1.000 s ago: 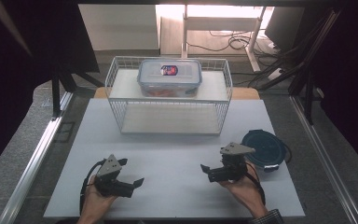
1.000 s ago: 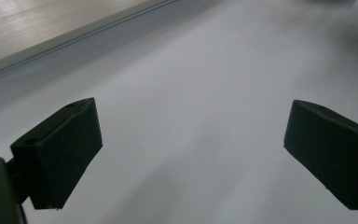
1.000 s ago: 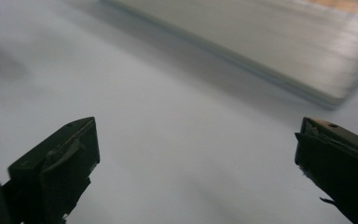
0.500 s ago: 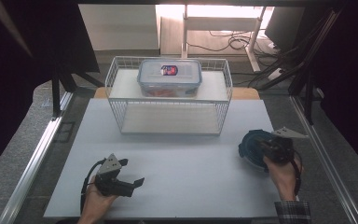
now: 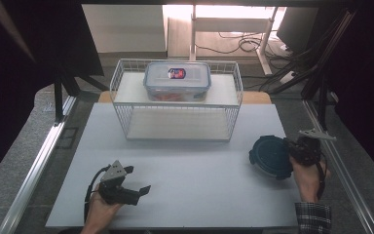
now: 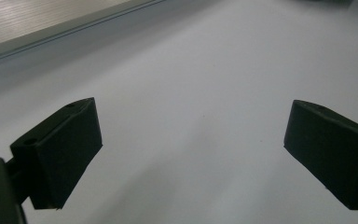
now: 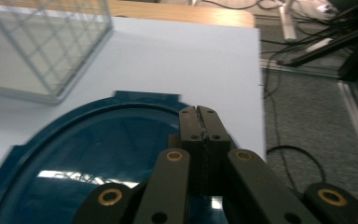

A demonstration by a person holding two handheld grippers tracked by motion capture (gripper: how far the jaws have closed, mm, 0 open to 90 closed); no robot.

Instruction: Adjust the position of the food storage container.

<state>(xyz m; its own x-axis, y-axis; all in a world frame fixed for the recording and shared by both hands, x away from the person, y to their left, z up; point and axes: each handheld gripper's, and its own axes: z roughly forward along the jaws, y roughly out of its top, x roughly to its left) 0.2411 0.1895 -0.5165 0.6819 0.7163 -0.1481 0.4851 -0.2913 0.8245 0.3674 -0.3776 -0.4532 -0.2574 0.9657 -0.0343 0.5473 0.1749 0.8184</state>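
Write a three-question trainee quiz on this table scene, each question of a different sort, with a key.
1. True or false: the clear lidded box stands on top of the white wire rack.
2. Multiple choice: the right gripper is over which thing? A. the wire rack B. the dark blue round lid C. a cable
3. Fill in: the left gripper has its jaws ____ above the white table sheet.

Key: 1 true. 2 B; its jaws are pressed together over the lid's right part, and whether they pinch the rim cannot be told. 3 open, with nothing between them.
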